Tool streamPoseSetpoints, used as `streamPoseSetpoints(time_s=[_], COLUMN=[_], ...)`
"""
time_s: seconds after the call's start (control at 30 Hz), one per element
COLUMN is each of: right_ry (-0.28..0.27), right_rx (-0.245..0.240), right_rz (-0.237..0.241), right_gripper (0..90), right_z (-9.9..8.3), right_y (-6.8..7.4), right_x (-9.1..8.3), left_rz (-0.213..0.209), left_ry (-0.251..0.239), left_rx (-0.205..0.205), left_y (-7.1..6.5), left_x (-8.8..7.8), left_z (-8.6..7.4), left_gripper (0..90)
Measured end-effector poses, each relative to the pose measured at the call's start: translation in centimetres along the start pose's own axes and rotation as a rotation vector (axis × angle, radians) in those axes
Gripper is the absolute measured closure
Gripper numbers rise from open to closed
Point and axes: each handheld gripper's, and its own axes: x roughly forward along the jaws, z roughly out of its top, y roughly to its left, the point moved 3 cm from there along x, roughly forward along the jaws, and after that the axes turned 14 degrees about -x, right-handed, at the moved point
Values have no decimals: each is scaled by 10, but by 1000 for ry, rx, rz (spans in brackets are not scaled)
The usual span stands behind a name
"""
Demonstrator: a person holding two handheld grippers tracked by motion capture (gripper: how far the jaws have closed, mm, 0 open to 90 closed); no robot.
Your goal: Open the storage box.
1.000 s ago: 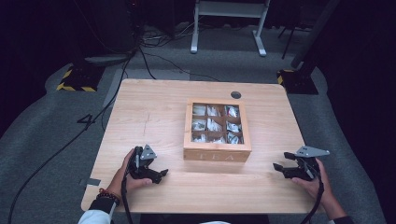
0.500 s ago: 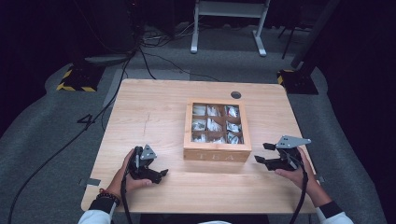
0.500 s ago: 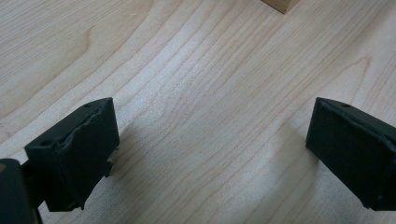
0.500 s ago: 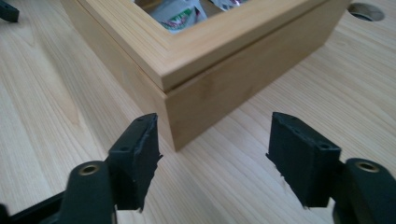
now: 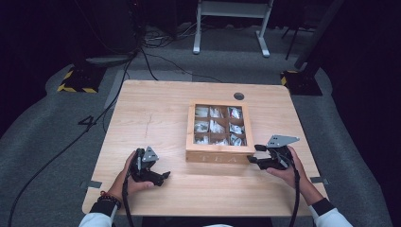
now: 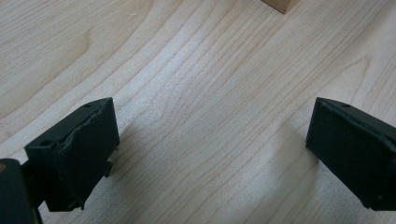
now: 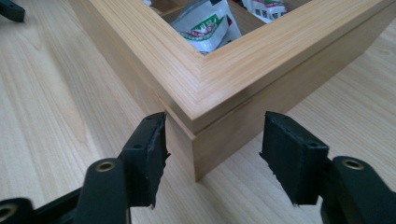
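Observation:
A wooden tea box [image 5: 218, 153] with a windowed lid sits right of centre on the light wood table [image 5: 156, 113]. Several tea sachets [image 5: 215, 126] fill its compartments. My right gripper [image 5: 254, 153] is at the box's near right corner. In the right gripper view its jaws [image 7: 212, 140] straddle that corner of the box [image 7: 224, 79]. They have just been closing, and a narrow gap still shows at each pad. A sachet [image 7: 205, 28] lies under the lid there. My left gripper [image 5: 160, 168] rests on the table to the box's left, open [image 6: 210, 140] over bare wood.
A round cable hole [image 5: 239, 96] lies near the table's far edge. Cables [image 5: 142, 56], a white stand's feet [image 5: 231, 33] and a base with yellow-black stripes [image 5: 75, 80] are on the grey floor beyond. The table's left half is bare wood.
The right gripper has moved left from the table's right edge to the box's near right corner, and its jaws stand narrower. The left gripper has kept still.

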Motion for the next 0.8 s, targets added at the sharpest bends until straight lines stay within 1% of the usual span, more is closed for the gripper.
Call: streamPoseSetpoints(time_s=[0.07, 0.2, 0.27, 0.33, 0.4, 0.5, 0.67, 0.7, 0.73, 0.77, 0.8], right_ry=[-10, -22, -26, -62, -50, -44, -51, -53, -55, -61, -67], right_rx=[2, -4, 3, 19, 10, 13, 19, 21, 23, 24, 28], right_rz=[9, -1, -3, -2, -6, -10, -15, -15, -17, -20, -22], right_gripper=[433, 420, 423, 469, 456, 452, 452, 451, 451, 451, 451], right_z=[1, 4, 4, 6, 8, 9, 11, 11, 12, 13, 14], right_y=[1, 2, 2, 1, 1, 1, 0, 0, 0, -1, -1], right_x=[1, 1, 0, -3, -3, -3, -4, -4, -5, -6, -6], left_rz=[0, 0, 0, 1, 1, 1, 3, -3, -6, -6, -13], left_ry=[0, -1, 0, 0, 0, 1, 14, 20, 15, 15, 4], left_rx=[2, 1, 2, 2, 2, 1, 0, 9, 17, 17, 29], left_y=[0, 0, 0, 0, 0, 0, -1, -1, -1, -1, -2], left_x=[0, 0, 0, 0, 0, 0, 0, -1, -1, -1, -4], left_z=[0, 0, 0, 0, 0, 0, 2, 2, 4, 4, 7], left_gripper=[30, 30, 30, 30, 30, 30, 32, 42, 77, 158, 234])
